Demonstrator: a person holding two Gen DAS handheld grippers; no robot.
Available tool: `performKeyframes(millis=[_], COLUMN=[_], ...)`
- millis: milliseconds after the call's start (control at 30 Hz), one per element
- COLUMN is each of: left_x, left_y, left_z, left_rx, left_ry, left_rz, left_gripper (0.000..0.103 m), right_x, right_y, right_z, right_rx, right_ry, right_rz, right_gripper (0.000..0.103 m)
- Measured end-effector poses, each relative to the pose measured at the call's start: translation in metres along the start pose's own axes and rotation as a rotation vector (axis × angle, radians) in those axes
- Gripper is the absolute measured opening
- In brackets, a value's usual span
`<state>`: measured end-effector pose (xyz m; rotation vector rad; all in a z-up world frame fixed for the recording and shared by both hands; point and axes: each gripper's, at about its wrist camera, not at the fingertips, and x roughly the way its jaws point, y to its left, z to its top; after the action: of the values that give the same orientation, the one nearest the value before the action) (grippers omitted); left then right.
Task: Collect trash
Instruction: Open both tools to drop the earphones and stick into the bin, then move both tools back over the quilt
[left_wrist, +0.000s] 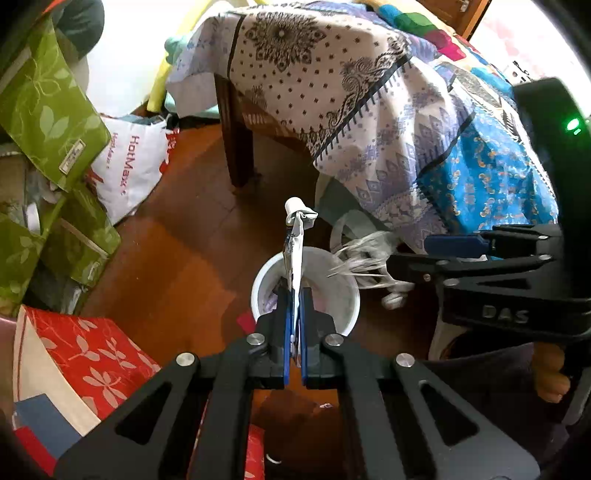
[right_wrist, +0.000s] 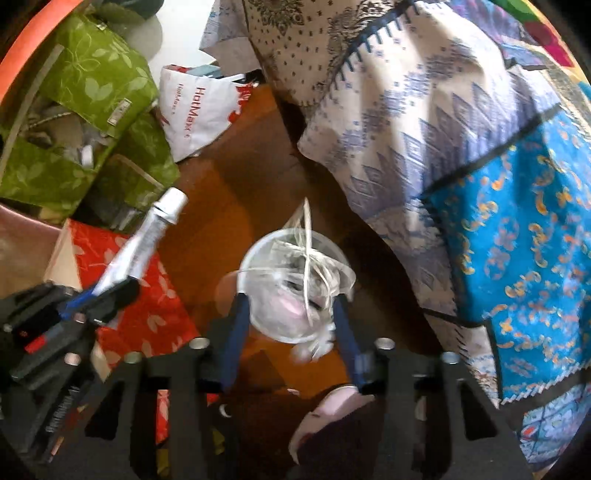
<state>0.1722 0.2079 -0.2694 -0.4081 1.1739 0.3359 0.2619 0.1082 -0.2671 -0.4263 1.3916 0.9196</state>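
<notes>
- The left gripper (left_wrist: 294, 295) has its blue-padded fingers (left_wrist: 287, 332) pressed nearly together, pinching the flat, squeezed end of a toothpaste tube (left_wrist: 295, 243).
- The tube stands up from the fingers, its white cap (left_wrist: 294, 205) at the far end, and it hangs over the open mouth of a white cup (left_wrist: 306, 291).
- From the right wrist camera the same tube (right_wrist: 147, 240) looks silvery and slants up and away from the left gripper (right_wrist: 107, 291) at the left edge.
- The right gripper (right_wrist: 291, 314) has its fingers (right_wrist: 238, 325) spread wide, one on each side of the cup (right_wrist: 291, 288); they lie against the cup's sides, though blur hides how firmly they press.
- In the left wrist view the right gripper (left_wrist: 406, 258) comes in from the right and meets the cup's rim, where a wad of crinkled clear plastic (left_wrist: 358, 258) sticks out.
- The cup holds that clear plastic (right_wrist: 306, 266) and something pinkish lower down.
- Cup and tube are over a brown wooden floor (left_wrist: 177, 251), next to a bed draped in a patterned cloth (left_wrist: 332, 85).
- Green fabric boxes (left_wrist: 44, 110), a white shopping bag (left_wrist: 129, 162) and a red leaf-print box (left_wrist: 92, 350) sit to the left.
</notes>
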Motion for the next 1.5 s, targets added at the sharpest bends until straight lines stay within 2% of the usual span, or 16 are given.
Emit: performKeyframes(millis=[100, 233, 300, 333, 367, 467, 633, 733, 967, 1233, 1500], left_x=[0.007, 0.012, 0.017, 0.019, 0.019, 0.017, -0.006, -0.027, -0.089, -0.158, -0.206], left_y=[-0.002, -0.008, -0.013, -0.015, -0.015, -0.017, -0.019, -0.021, -0.033, -0.064, -0.112], left_z=[0.001, 0.007, 0.009, 0.009, 0.009, 0.006, 0.000, -0.002, -0.005, -0.007, 0.000], left_rx=[-0.003, -0.011, -0.005, 0.001, 0.003, -0.001, 0.006, 0.009, 0.044, 0.104, 0.180], left_ry=[0.018, 0.026, 0.038, 0.040, 0.037, 0.033, -0.005, -0.044, -0.175, -0.330, -0.452], left_rz=[-0.005, -0.042, -0.029, -0.005, 0.004, 0.000, -0.002, -0.006, 0.000, -0.014, -0.051], left_gripper=[0.003, 0.004, 0.016, 0.028, 0.033, 0.034, 0.034, 0.034, 0.034, 0.034, 0.034], right_x=[-0.003, -0.009, -0.015, -0.018, -0.021, -0.027, -0.038, -0.052, -0.095, -0.163, -0.229], right_y=[-0.002, -0.006, -0.009, -0.010, -0.010, -0.012, -0.014, -0.010, -0.002, 0.000, -0.016], right_z=[0.001, 0.000, -0.003, -0.005, -0.007, -0.011, -0.025, -0.033, -0.050, -0.080, -0.106], right_rx=[0.007, 0.011, 0.014, 0.016, 0.014, 0.017, 0.053, 0.041, 0.029, 0.022, 0.025], right_ry=[0.001, -0.014, -0.027, -0.032, -0.038, -0.047, -0.064, -0.093, -0.184, -0.371, -0.537], right_rz=[0.036, 0.030, 0.012, 0.003, -0.007, -0.032, -0.022, -0.044, -0.039, -0.105, -0.150], right_gripper=[0.045, 0.045, 0.045, 0.045, 0.045, 0.045, 0.045, 0.045, 0.045, 0.045, 0.045])
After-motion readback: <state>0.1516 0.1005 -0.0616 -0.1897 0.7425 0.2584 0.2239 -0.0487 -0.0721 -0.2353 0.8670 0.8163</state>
